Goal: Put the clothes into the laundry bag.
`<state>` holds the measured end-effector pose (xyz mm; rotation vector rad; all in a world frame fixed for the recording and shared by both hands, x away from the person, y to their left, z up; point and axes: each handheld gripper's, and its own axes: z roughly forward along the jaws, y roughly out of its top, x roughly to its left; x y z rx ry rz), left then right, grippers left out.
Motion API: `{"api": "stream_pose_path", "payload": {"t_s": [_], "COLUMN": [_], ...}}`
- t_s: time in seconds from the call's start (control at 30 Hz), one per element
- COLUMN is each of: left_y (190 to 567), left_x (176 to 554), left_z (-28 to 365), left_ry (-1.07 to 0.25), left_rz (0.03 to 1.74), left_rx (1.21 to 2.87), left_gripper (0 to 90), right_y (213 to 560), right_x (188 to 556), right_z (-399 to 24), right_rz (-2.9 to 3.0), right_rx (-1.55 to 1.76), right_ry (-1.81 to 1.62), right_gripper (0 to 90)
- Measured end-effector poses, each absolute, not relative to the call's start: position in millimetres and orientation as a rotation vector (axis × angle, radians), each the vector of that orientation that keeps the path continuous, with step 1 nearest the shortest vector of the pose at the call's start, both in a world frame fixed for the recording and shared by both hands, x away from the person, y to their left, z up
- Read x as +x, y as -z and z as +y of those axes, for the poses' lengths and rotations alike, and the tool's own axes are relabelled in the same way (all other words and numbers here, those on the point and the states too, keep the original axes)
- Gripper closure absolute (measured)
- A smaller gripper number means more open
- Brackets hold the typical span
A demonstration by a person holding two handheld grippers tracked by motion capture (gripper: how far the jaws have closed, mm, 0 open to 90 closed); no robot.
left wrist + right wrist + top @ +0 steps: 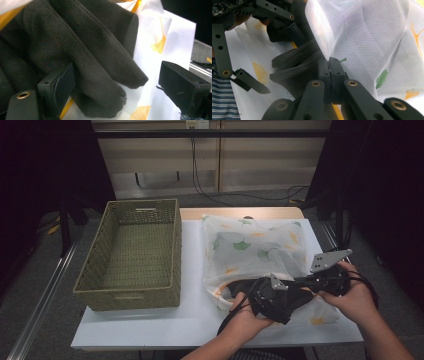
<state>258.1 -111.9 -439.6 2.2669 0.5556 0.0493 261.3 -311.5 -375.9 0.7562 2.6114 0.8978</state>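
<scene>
Dark grey cloth (82, 50) folded, half inside white leaf-print mesh bag (362, 37)

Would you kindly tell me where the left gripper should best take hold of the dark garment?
Probably the loose folded edge of the dark garment sticking out of the mesh laundry bag, approached from the bag's open mouth. It lies bunched between the open left gripper jaws.
</scene>
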Motion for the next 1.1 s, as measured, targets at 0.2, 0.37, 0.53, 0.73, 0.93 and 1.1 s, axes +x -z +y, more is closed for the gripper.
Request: {"api": "stream_pose_path", "payload": {"t_s": [0.2, 0.37, 0.53, 0.73, 0.93, 1.1], "left_y": [443, 447, 451, 447, 441, 437], "left_x": [259, 260, 264, 266, 276, 288], "left_z": [-120, -119, -113, -107, -102, -99], "left_ry": [-0.084, -0.145, -0.142, -0.196, -0.280, -0.342], "left_rz": [0.604, 0.621, 0.601, 0.600, 0.617, 0.637], "left_rx": [2.294, 2.306, 2.364, 2.358, 2.348, 2.326], "left_gripper": [14.2, 23.9, 54.7, 78.7, 79.7, 79.9], "right_y": [376, 375, 374, 375, 373, 372], "right_x": [261, 260, 259, 260, 258, 256], "right_z": [-311, -310, -312, -311, -311, -313], "right_rz": [2.612, 2.608, 2.607, 2.618, 2.624, 2.626], "right_rx": [0.755, 0.744, 0.750, 0.726, 0.721, 0.734], "right_ry": [-0.898, -0.890, -0.897, -0.914, -0.934, -0.939], "right_gripper": [90.0, 90.0, 90.0, 90.0, 90.0, 90.0]}}
